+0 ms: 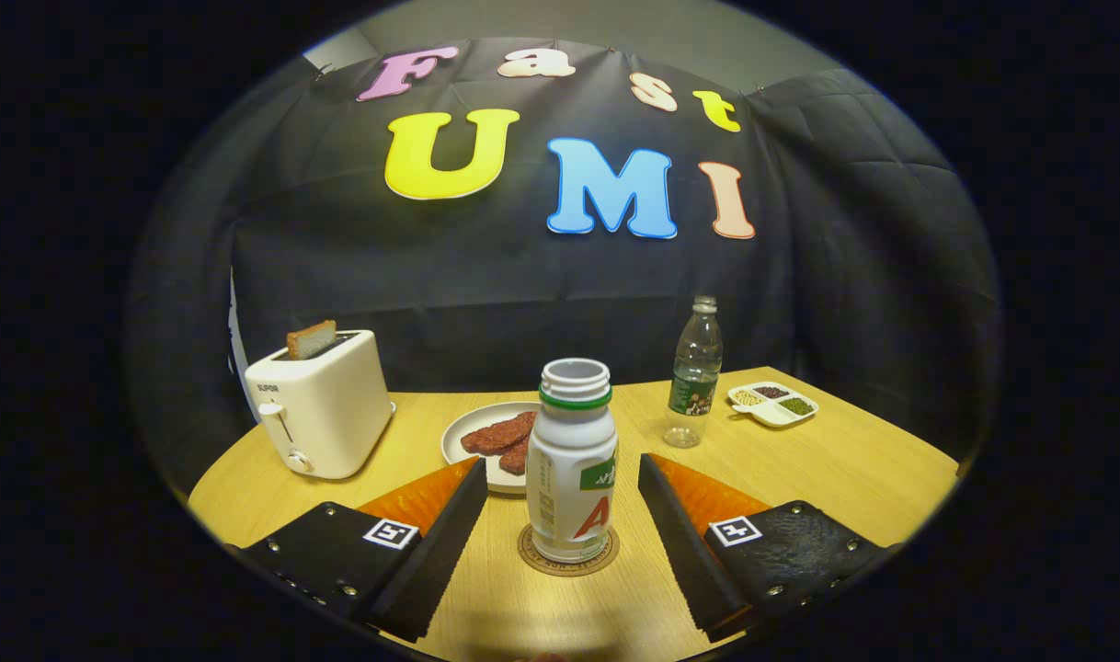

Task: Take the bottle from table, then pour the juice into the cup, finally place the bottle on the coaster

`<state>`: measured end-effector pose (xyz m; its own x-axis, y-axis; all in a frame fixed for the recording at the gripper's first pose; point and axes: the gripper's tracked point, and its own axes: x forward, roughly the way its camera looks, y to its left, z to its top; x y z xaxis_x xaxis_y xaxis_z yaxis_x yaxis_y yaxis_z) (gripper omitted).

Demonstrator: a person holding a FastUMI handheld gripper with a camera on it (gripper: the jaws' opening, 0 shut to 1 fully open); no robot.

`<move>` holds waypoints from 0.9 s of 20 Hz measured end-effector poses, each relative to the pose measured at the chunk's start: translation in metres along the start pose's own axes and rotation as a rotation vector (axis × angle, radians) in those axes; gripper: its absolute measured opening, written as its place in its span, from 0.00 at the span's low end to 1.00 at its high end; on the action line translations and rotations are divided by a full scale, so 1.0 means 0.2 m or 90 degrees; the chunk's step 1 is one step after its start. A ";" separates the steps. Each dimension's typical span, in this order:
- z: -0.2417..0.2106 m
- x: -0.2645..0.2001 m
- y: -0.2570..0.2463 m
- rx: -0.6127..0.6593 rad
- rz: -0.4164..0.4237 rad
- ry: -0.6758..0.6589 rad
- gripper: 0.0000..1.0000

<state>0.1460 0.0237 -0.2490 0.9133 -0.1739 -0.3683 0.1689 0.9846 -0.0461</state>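
The claw (560, 542) is nearest, its two black padded fingers (436, 542) spread wide apart and touching nothing, each carrying one small square marker on top; their rear ends are cut off from sight. Between the fingers, clear of both pads, stands the bottle (571, 460), white with a green band at the neck and its cap off, so the open mouth faces straight up and its long axis is upright. It rests on the single round coaster (567, 556), whose rim shows around the bottle's base while its middle is hidden beneath it. Whether any juice is left inside cannot be made out through the opaque wall. Just beyond the bottle lies one plate (463, 432) with what look like two reddish-brown strips of food, the near edge of the plate hidden behind the left finger and the bottle. Further left on the wooden bench (836, 469) sits one white toaster (321, 405) with one slice of toast poking out of it. To the right, beyond the fingers, stands one clear water bottle (695, 372), upright, and past it one small white divided dish (773, 403) with three compartments of grains too small to identify.
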 end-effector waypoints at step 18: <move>0.61 -0.87 -0.17 0.023 0.116 -0.161 0.99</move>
<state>0.0265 0.0177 -0.0690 0.9922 0.0007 -0.1248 0.0035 0.9994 0.0335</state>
